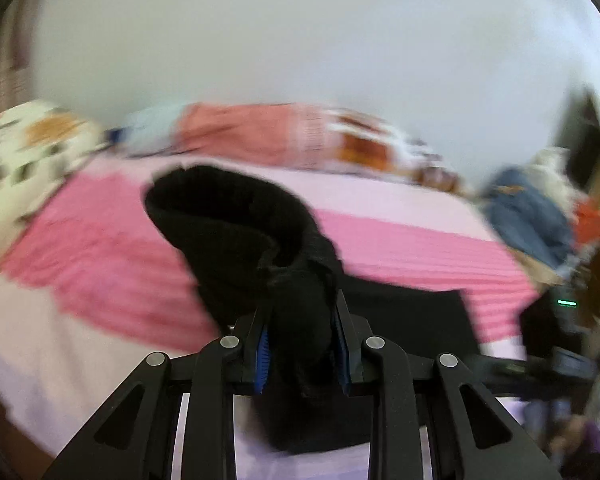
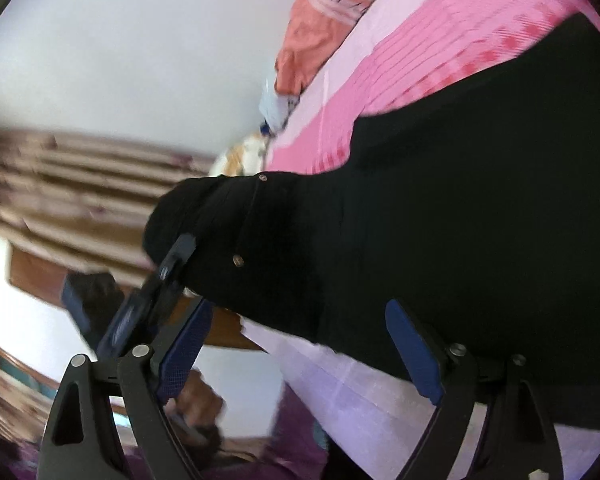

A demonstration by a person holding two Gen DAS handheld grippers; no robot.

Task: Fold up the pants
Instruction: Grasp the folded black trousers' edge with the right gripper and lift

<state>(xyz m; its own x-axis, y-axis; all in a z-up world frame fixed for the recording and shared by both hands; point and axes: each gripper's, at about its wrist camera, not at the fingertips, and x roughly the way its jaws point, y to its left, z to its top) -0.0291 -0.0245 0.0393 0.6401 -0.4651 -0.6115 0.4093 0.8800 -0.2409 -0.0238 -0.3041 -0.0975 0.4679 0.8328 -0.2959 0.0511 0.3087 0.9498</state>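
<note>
On a pink-striped bedspread (image 1: 100, 248), seen from the left wrist, the left gripper (image 1: 302, 344) is clamped on a bunched fold of the black pants (image 1: 236, 232), its blue pads (image 1: 263, 354) pressed to either side of the cloth. The held fabric rises in a hump ahead of the fingers, while more of the garment lies flat to the right across the spread. Open bedspread stretches left and beyond the hump. Along the far edge sit a floral pillow (image 1: 24, 148) and an orange bedcover (image 1: 260, 136) against a pale wall (image 1: 300, 40); a heap of blue denim and other clothes (image 1: 528, 212) crowds the right side.

From the right wrist, tilted and blurred, the right gripper (image 2: 300, 344) stands wide, touching no cloth that can be seen, with the pants (image 2: 440, 220) spread dark just ahead of its fingers. The left gripper (image 2: 172, 264) bites the garment's near corner. Pink spread shows past the pants' far edge; the bed's pale near edge runs below. Striped curtains (image 2: 80, 176) hang at left.
</note>
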